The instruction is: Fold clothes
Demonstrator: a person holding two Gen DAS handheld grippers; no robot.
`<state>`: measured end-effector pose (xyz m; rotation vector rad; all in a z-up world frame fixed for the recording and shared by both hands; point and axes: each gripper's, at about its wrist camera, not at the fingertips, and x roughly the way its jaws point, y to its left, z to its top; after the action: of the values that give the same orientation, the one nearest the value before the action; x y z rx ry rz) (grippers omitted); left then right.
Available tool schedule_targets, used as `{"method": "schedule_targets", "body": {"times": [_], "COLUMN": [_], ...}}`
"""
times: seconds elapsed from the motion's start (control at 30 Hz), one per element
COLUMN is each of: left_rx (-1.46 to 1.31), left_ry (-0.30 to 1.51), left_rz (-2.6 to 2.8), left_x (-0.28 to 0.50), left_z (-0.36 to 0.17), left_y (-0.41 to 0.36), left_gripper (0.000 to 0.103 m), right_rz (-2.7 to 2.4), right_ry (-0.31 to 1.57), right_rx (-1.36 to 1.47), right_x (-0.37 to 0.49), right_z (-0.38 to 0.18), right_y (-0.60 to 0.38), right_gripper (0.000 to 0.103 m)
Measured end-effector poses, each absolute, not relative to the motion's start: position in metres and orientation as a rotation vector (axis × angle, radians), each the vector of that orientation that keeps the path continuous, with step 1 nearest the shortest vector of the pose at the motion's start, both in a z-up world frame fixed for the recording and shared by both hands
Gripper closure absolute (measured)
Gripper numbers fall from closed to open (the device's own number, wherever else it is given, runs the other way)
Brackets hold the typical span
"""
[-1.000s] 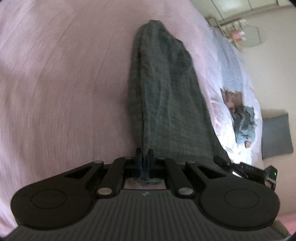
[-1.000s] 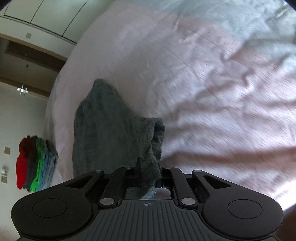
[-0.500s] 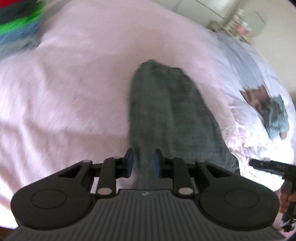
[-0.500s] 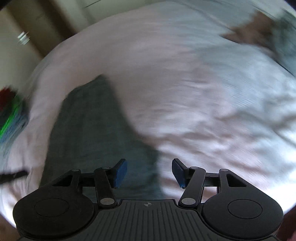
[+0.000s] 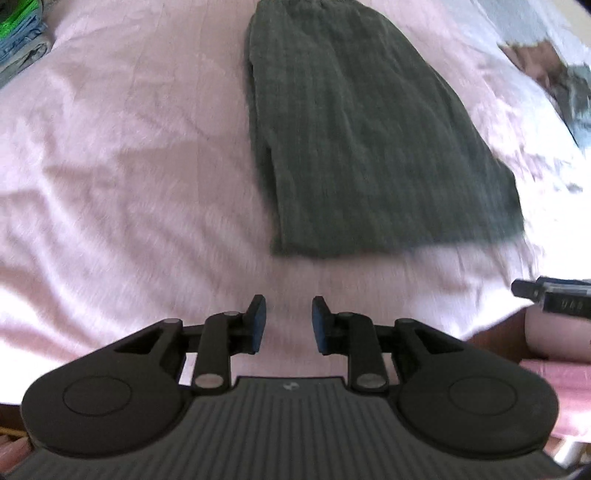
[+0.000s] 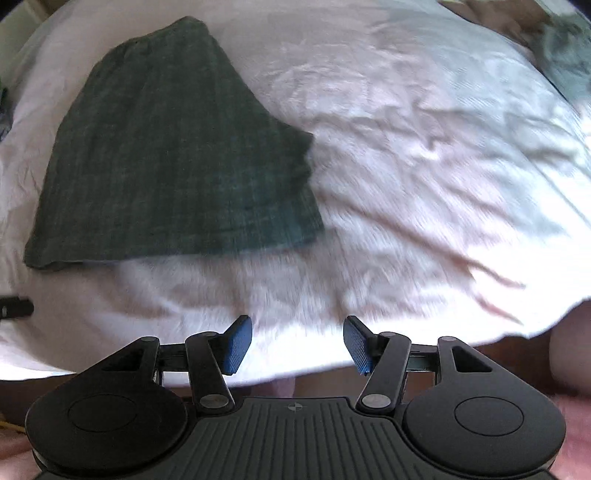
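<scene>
A dark grey-green garment point(image 5: 362, 129) lies flat and folded lengthwise on the pink bed sheet point(image 5: 129, 166). It also shows in the right wrist view point(image 6: 173, 147), at upper left. My left gripper point(image 5: 288, 321) is open and empty, just short of the garment's near hem. My right gripper point(image 6: 297, 343) is open and empty over the bed's front edge, to the right of the garment. The tip of the right gripper point(image 5: 550, 293) shows at the right edge of the left wrist view.
A stack of folded clothes point(image 5: 20, 29), green and blue, sits at the far left of the bed. Crumpled clothes point(image 5: 554, 81) lie at the far right; they also show in the right wrist view point(image 6: 557, 48). The bed's front edge point(image 6: 509, 325) is close below me.
Both grippers have opened and let go of the garment's hem. They pulled back toward the bed's front edge, and the garment now lies flat.
</scene>
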<state>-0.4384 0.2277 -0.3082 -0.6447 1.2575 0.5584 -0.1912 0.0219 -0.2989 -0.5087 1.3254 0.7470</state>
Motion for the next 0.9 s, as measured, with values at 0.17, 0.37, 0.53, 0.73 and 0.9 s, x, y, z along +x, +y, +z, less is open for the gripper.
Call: {"method": "schedule_targets", "body": {"times": [0.17, 0.37, 0.53, 0.73, 0.9], "left_rx": [-0.595, -0.497, -0.46, -0.453, -0.464], "left_ry": [1.212, 1.111, 1.06, 1.002, 0.957], "left_rz": [0.553, 0.603, 0.67, 0.731, 0.799], "left_x": [-0.446, -0.441, -0.44, -0.443, -0.44], "left_z": [-0.251, -0.179, -0.137, -0.106, -0.092], "left_y": [0.226, 0.234, 0.231, 0.212, 0.187], "left_gripper": [0.073, 0.06, 0.056, 0.052, 0.051], "right_rz": [0.743, 0.827, 0.901, 0.985, 1.041], "right_ry": [1.298, 1.175, 1.091, 1.034, 0.978], "right_rx": [-0.407, -0.385, -0.39, -0.399, -0.434], "right_x": [-0.211, -0.238, -0.245, -0.245, -0.24], "right_z": [-0.25, -0.191, -0.159, -0.133, -0.117], "right_y": [0.021, 0.045, 0.063, 0.07, 0.051], "right_gripper": [0.023, 0.014, 0.001, 0.001, 0.001]}}
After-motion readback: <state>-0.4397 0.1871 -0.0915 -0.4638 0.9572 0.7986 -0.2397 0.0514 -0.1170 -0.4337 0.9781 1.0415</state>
